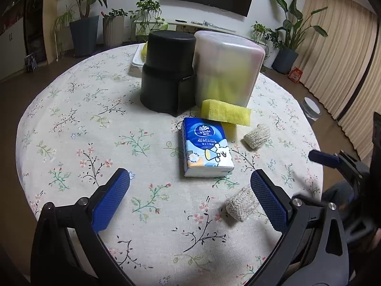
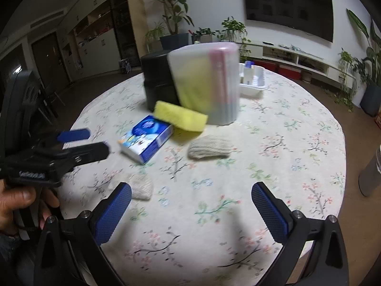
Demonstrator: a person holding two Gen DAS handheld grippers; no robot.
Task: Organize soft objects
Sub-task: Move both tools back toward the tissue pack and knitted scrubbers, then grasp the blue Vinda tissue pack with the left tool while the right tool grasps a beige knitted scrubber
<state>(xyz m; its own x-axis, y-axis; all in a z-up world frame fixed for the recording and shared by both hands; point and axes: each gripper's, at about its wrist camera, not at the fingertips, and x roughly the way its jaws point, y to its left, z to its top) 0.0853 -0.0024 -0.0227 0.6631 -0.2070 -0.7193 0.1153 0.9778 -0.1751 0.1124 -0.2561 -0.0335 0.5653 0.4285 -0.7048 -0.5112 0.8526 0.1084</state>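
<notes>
A blue tissue pack (image 1: 206,148) (image 2: 147,138) lies in the middle of the round floral table (image 1: 95,124) (image 2: 285,143). A yellow sponge (image 1: 225,112) (image 2: 179,116) leans beside it, against a frosted plastic container (image 1: 226,68) (image 2: 207,81) with yellow things inside. Two beige knitted pieces lie near: one (image 1: 257,135) (image 2: 210,147) right of the pack, one (image 1: 241,202) (image 2: 142,187) by my left gripper's right finger. My left gripper (image 1: 190,183) is open above the table, short of the pack. My right gripper (image 2: 191,195) is open and empty over bare cloth.
A black cylindrical container (image 1: 166,71) (image 2: 158,81) stands left of the frosted one. A white tray (image 2: 252,81) (image 1: 138,58) sits behind them. Potted plants, a wall TV and curtains ring the room. A hand (image 2: 19,205) holds the left gripper's handle.
</notes>
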